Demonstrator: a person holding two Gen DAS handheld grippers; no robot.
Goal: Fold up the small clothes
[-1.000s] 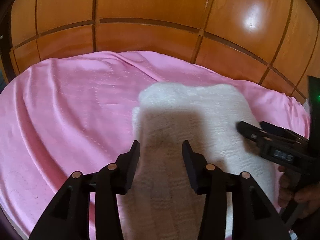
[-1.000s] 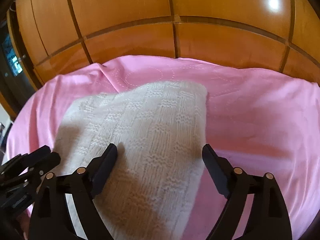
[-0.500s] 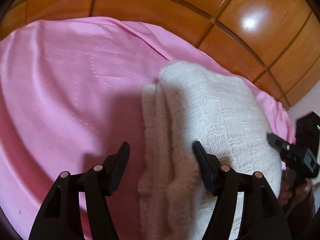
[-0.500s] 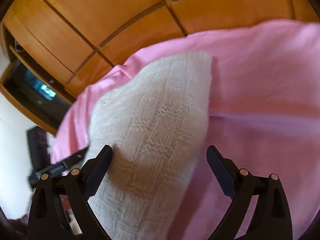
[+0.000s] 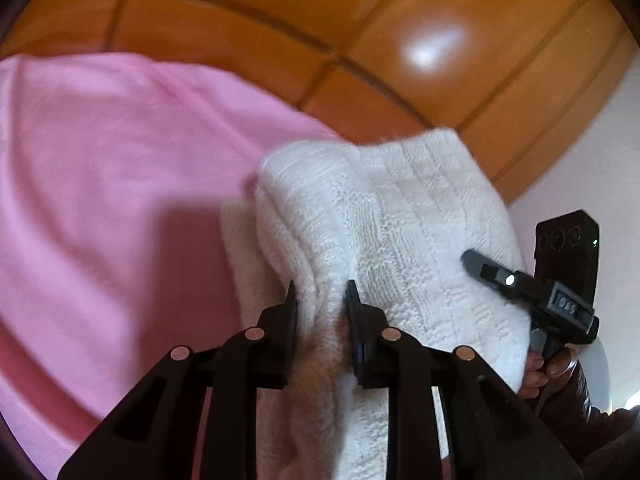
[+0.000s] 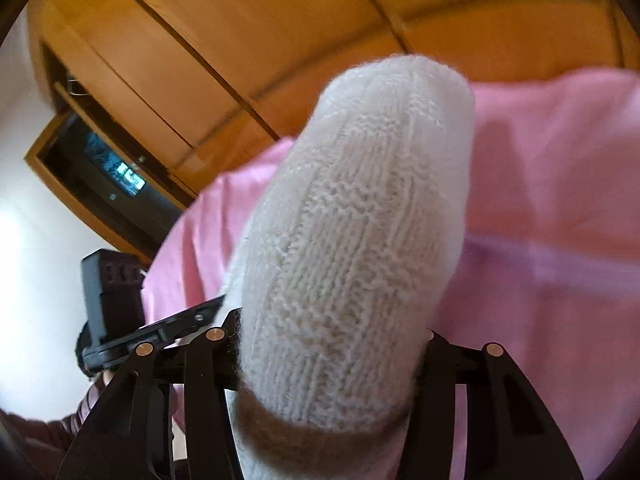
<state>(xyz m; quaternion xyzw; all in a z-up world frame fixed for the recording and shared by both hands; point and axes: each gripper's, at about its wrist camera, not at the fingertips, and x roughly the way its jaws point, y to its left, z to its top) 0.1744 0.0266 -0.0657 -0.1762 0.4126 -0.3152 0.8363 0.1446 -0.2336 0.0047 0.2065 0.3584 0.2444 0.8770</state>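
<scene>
Both grippers clamped on a white knitted garment above a pink bedsheet.

At far left, pink bedsheet (image 5: 100, 200) spread flat, glossy wooden wardrobe panels (image 5: 280, 20) behind. Next, left gripper (image 5: 320, 300): jaws just drawn in to a narrow gap, pads pinching a bunched fold of the white knitted garment (image 5: 400, 220), which bulges up beyond the fingertips, its far end draped on the sheet. Further right, right gripper (image 5: 480, 268) reaching into the knit's other edge, gripped by a hand (image 5: 540, 372). From the right wrist view: right gripper (image 6: 328, 344) jaws just closed partway, pressed against both sides of a thick fold of the garment (image 6: 360, 220), fingertips hidden under wool; left gripper (image 6: 188, 324) just beside, at the knit's left edge; sheet (image 6: 560, 200) beneath.
</scene>
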